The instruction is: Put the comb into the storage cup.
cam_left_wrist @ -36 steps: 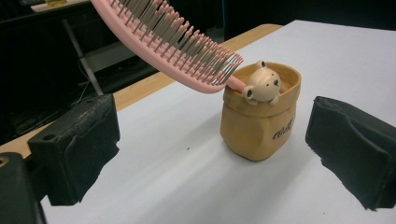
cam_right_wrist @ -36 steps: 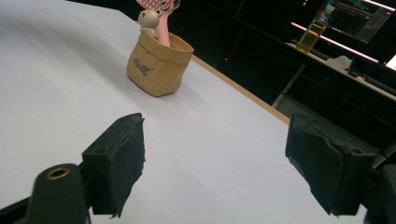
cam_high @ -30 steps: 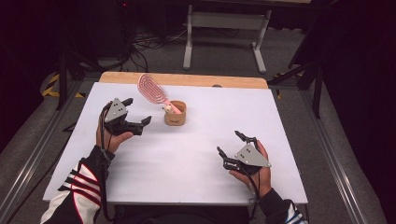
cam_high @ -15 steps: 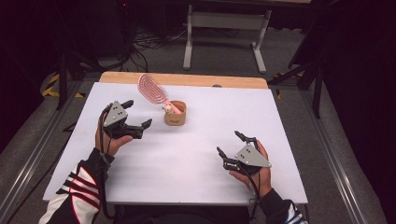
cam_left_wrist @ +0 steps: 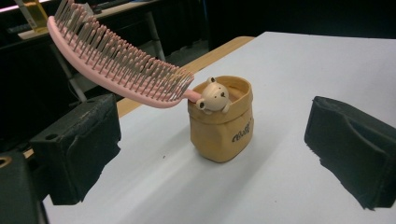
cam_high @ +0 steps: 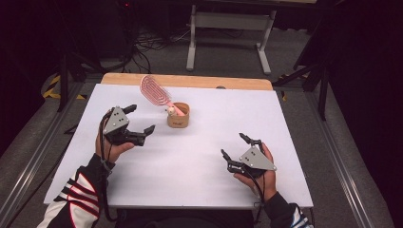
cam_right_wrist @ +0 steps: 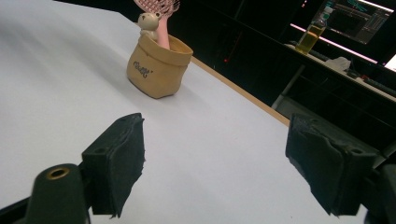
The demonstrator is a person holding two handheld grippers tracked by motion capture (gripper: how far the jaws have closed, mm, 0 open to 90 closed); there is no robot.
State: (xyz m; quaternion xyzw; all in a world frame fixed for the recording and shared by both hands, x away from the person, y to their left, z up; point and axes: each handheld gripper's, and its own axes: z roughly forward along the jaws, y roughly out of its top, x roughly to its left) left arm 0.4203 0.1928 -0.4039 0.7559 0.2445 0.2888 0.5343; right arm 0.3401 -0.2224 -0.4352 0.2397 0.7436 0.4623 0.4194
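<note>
Pink plastic hairbrush (cam_high: 154, 90) stands handle-down in tan bear-trimmed fabric pot (cam_high: 178, 115), leaning far-left. Left gripper (cam_high: 140, 124) near pot, fingers released, empty, lined up for reach. Right gripper (cam_high: 236, 152) well apart on white bench (cam_high: 199, 156), fingers released.

Only the left gripper (cam_high: 139, 122) shifted a touch, easing a bit lower on the white table (cam_high: 199, 161) and toward the person, jaws wide, so it sits slightly farther from the tan cup (cam_high: 178, 115).
</note>
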